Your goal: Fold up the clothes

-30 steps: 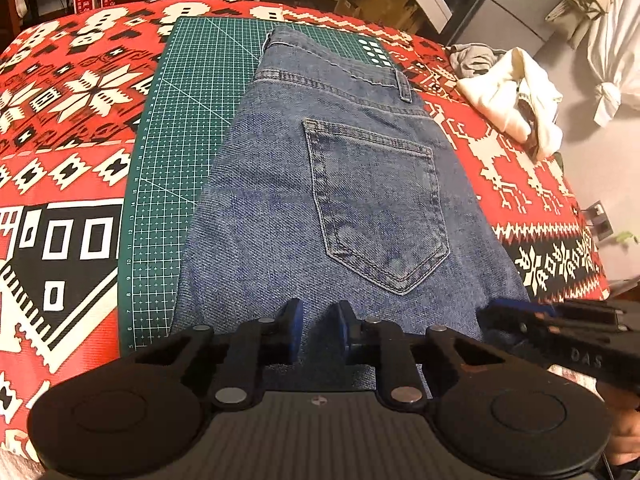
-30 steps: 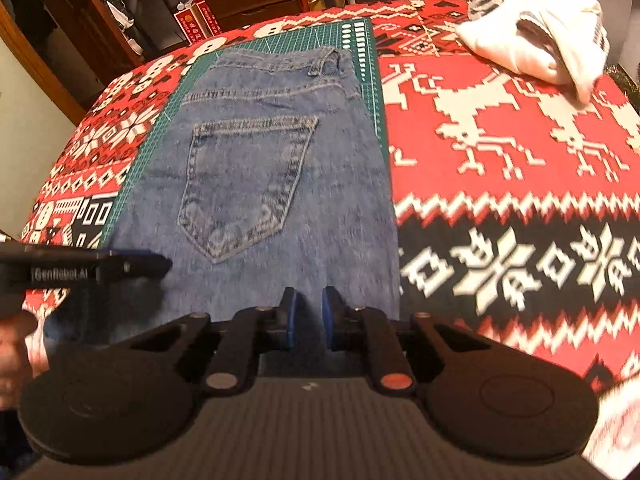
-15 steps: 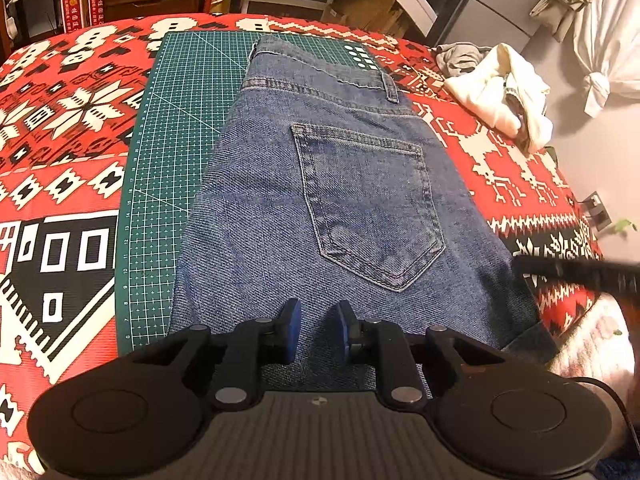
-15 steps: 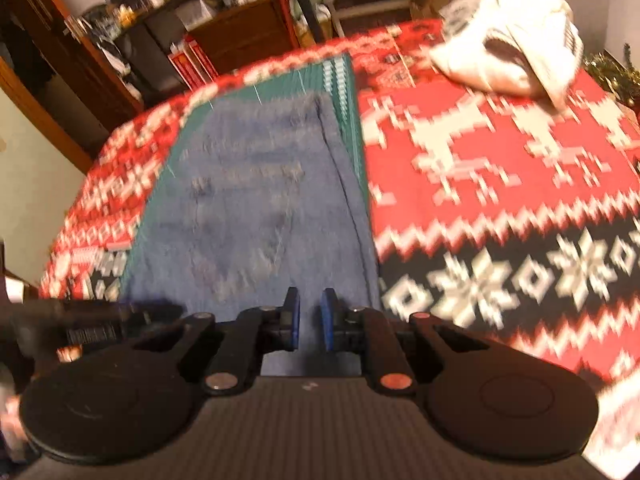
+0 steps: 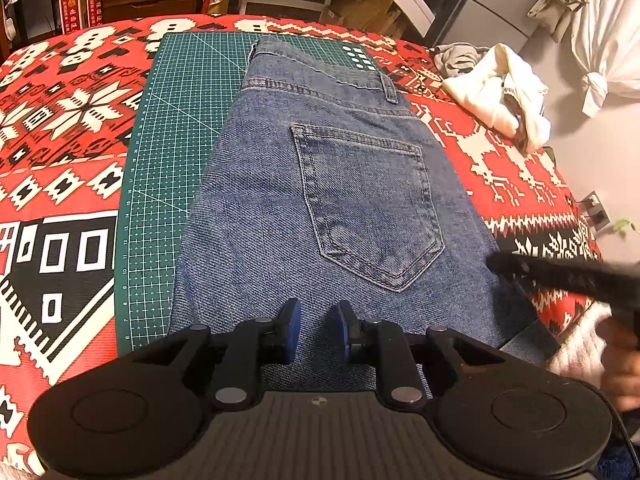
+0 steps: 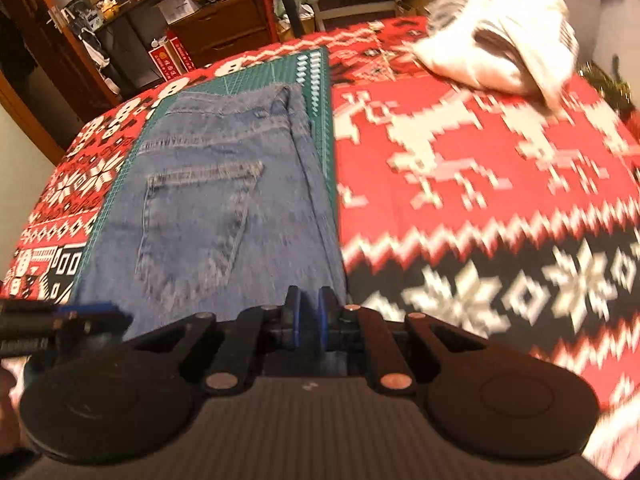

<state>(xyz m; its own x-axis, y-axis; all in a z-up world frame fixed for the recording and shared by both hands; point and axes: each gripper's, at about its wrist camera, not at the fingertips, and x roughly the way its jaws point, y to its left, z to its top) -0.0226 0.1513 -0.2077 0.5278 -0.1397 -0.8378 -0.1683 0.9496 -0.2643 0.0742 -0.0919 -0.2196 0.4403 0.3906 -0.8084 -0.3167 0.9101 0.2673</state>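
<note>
Folded blue denim jeans (image 5: 320, 200) flat on green gridded cutting mat (image 5: 176, 152) — left gripper (image 5: 316, 330) parted, empty; right gripper (image 6: 308, 316) narrowly parted, gripping nothing.

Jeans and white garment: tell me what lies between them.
Between the jeans and the white garment, only bare red patterned blanket shows, in both wrist views.

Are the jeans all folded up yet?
Partly. The jeans lie flat on the green mat, already doubled to one pocket wide. The left tool is open above their near end. The right tool's state is unclear. Folding them shorter remains.
</note>
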